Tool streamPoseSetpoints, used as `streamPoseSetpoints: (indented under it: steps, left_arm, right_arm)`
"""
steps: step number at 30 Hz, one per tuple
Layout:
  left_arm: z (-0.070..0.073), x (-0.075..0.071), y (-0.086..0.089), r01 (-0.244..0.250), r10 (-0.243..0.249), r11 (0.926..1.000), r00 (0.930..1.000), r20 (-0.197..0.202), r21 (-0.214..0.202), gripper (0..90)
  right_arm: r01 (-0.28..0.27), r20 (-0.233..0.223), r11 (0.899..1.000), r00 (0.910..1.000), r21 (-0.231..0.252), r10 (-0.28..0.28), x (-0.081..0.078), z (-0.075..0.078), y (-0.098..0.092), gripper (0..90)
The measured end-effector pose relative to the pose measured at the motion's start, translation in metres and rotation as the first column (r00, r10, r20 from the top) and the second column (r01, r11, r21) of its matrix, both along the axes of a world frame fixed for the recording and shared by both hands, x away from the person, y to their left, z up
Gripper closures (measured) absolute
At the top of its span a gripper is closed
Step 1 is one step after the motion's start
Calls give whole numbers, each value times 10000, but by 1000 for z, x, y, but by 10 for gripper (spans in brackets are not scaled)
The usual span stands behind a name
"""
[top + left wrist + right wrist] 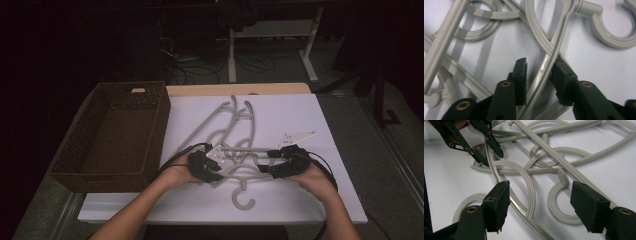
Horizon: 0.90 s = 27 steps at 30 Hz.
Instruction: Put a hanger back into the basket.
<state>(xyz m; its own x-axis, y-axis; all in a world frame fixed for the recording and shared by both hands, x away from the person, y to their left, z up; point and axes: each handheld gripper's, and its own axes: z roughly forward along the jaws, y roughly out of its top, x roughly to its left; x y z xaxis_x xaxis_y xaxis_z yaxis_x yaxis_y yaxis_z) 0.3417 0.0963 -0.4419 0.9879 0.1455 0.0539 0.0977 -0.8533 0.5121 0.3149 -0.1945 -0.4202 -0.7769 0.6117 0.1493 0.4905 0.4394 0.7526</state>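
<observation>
Several grey plastic hangers (235, 130) lie tangled on the white table top (305, 112). One hook (243, 199) points toward the near edge. My left gripper (216, 171) is at the left end of the pile, its tips pointing right. In the left gripper view it (540, 72) is open, and a thin hanger arm (546, 67) runs between the pads, close to the right pad (562, 82). My right gripper (266, 163) is at the pile's right end, facing left. It (544, 206) stands wide open over a hook (556, 202) and a curved arm (529, 182), holding nothing.
A brown wicker basket (156, 145) stands at the table's left, beside the hangers, with nothing visible inside. Bare white surface lies right of the pile and along the near edge. A white desk frame (310, 50) and floor cables sit beyond the table in the dark.
</observation>
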Motion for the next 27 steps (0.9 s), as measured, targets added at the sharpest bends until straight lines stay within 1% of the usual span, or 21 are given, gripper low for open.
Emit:
streamPoseSetpoints:
  steps: [1, 5, 8, 10, 13, 15, 17, 21, 22, 23, 27]
  left_arm:
    - [0, 0, 0, 0, 0, 10000, 10000, 0, 0, 670]
    - [0, -2, -1, 361, -361, 9993, 9991, 212, 10, 697]
    - [0, -2, -2, 583, -583, 9983, 9982, 169, 4, 745]
    - [0, -3, -2, 635, -635, 9980, 9978, 188, -41, 777]
    - [1, -4, -4, 764, -763, 9971, 9968, 220, -3, 796]
    - [2, -4, -5, 836, -834, 9964, 9964, 130, -112, 809]
    - [3, -5, -5, 771, -768, 9968, 9970, 135, -188, 816]
    - [7, -4, -2, 677, -681, 9963, 9977, -55, -531, 818]
    - [7, -4, -2, 677, -681, 9963, 9977, -55, -531, 819]
    - [11, -3, -1, 579, -585, 9960, 9983, -65, -684, 819]
    - [18, -3, 3, 267, -285, 9947, 9995, -165, -993, 820]
  right_arm:
    - [0, 0, 10000, 10000, 0, 0, 0, 0, 0, 311]
    - [1, 68, 10000, 10000, 17, -1, 0, 1, 1, 310]
    - [-4, 126, 10000, 9999, 9, 4, 0, 1, 1, 309]
    - [10, 149, 10000, 9999, 25, -10, 0, 1, 1, 309]
    - [29, 235, 10000, 9997, 57, -31, 0, 2, 0, 308]
    - [68, 225, 9999, 9997, 81, -69, 0, 2, 0, 308]
    - [90, 237, 9999, 9997, 85, -92, -1, 3, -1, 305]
    - [168, 368, 9998, 9992, 142, -173, -1, 4, -3, 299]
    - [215, 381, 9996, 9990, 185, -222, -1, 5, -4, 298]
    - [254, 403, 9994, 9988, 239, -263, -2, 6, -5, 297]
    - [492, 502, 9980, 9974, 389, -512, -3, 10, -10, 292]
